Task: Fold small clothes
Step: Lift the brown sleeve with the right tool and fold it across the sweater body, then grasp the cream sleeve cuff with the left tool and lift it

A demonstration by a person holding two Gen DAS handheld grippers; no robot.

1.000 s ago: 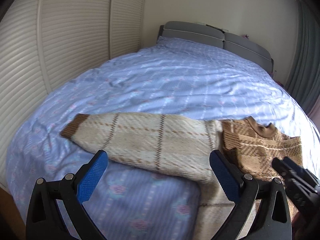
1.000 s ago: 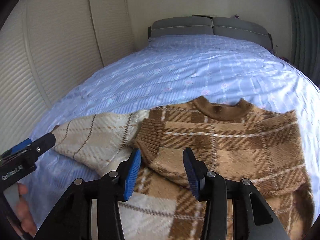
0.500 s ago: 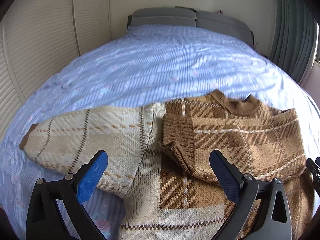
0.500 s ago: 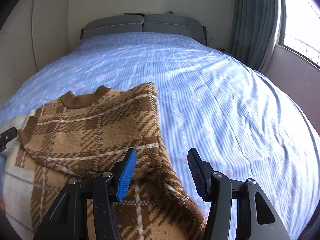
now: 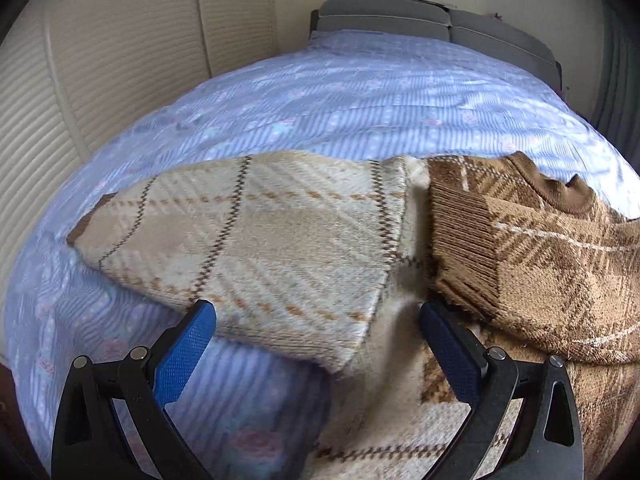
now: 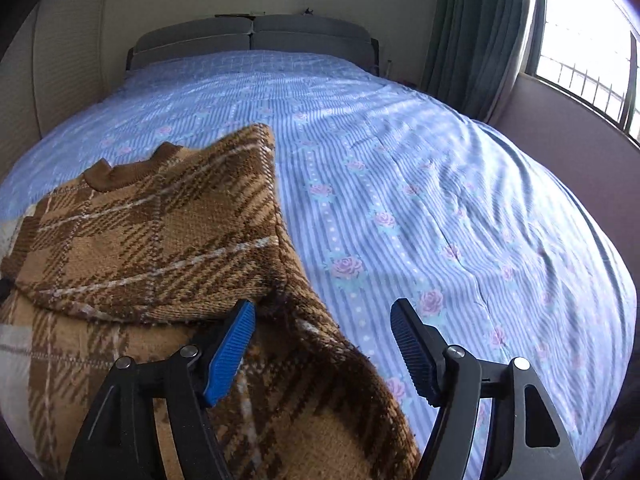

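A brown and cream plaid knit sweater (image 5: 532, 264) lies on the bed. Its cream left sleeve (image 5: 256, 232) stretches out flat to the left. The brown right sleeve is folded across the chest, with its ribbed cuff (image 5: 460, 240) near the middle. My left gripper (image 5: 316, 344) is open and empty, low over the armpit of the cream sleeve. In the right wrist view the sweater (image 6: 152, 236) shows its brown collar (image 6: 116, 172). My right gripper (image 6: 322, 344) is open and empty, just above the sweater's right edge.
The bed has a blue floral striped cover (image 6: 400, 184) and a grey headboard (image 6: 252, 40). A ribbed cream wardrobe (image 5: 100, 68) stands on the left. A green curtain (image 6: 480, 24) and a window (image 6: 580, 40) are on the right.
My left gripper has swung back left and lower toward the cream sleeve. My right gripper has opened wider and come down closer to the sweater's right edge.
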